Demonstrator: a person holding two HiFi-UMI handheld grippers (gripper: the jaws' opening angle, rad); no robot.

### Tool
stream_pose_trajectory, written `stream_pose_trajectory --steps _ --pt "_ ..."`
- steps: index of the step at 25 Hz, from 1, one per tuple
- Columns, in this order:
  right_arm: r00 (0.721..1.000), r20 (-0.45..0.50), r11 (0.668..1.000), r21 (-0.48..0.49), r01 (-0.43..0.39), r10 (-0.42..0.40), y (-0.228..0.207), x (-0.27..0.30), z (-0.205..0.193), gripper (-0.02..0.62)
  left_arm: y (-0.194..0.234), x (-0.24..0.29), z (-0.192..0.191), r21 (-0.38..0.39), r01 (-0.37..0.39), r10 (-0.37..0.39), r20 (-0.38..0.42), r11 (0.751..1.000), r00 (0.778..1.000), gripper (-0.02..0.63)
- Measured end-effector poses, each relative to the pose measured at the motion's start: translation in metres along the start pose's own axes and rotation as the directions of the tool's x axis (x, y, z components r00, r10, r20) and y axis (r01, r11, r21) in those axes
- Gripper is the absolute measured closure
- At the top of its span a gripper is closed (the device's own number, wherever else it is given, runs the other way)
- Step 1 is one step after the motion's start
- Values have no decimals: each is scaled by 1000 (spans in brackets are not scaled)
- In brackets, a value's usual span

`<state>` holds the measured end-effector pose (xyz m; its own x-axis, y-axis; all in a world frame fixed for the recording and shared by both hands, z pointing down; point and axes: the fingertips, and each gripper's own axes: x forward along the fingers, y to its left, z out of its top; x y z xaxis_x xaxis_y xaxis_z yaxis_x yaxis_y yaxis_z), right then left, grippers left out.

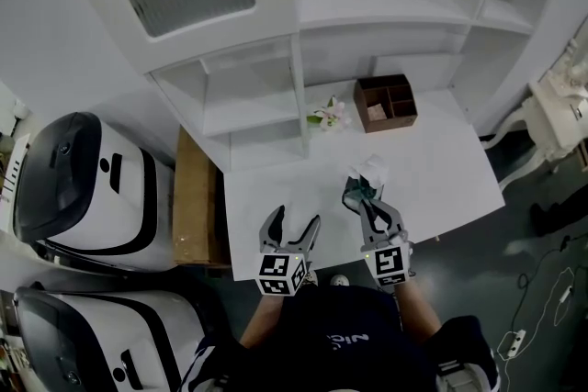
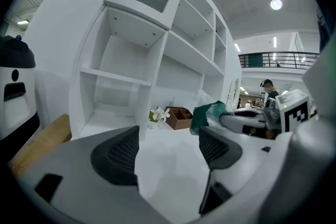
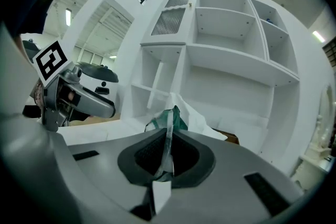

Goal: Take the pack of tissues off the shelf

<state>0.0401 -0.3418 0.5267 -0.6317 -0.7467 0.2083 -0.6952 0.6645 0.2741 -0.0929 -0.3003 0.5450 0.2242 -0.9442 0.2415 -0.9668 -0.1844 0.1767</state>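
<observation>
The tissue pack (image 1: 364,179), green and white in thin plastic, hangs over the white tabletop (image 1: 441,170), clear of the shelf unit (image 1: 276,96). My right gripper (image 1: 367,201) is shut on the pack's edge. In the right gripper view the wrapper (image 3: 173,119) runs pinched between the closed jaws. My left gripper (image 1: 292,229) stands open just left of it, nothing between its fingers. In the left gripper view the pack (image 2: 206,114) shows to the right of its empty jaws, with the right gripper (image 2: 252,120) beside it.
A brown divided wooden box (image 1: 386,103) and a small white flower (image 1: 329,116) sit at the back of the table. A cardboard box (image 1: 193,197) and white-and-black machines (image 1: 83,188) stand left of the table. A white ornate chair (image 1: 556,106) is at the right.
</observation>
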Motion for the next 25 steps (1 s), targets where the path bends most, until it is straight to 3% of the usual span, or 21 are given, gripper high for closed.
stream_pose_trajectory --steps 10,13,20,25 --pt "1000 -23 1000 24 9 -9 1 1 -6 583 3 6 2 7 22 -22 0 1000 1000 272" --pt "1000 -24 1000 28 9 -9 1 2 -5 581 3 7 1 10 31 -31 -3 999 1000 344" --pt "1000 -24 1000 19 20 -19 1 2 -4 582 4 6 -2 6 33 -33 13 999 999 586" --pt "999 -23 999 26 29 -29 -1 0 -4 583 -6 9 -2 15 114 -114 9 993 993 603"
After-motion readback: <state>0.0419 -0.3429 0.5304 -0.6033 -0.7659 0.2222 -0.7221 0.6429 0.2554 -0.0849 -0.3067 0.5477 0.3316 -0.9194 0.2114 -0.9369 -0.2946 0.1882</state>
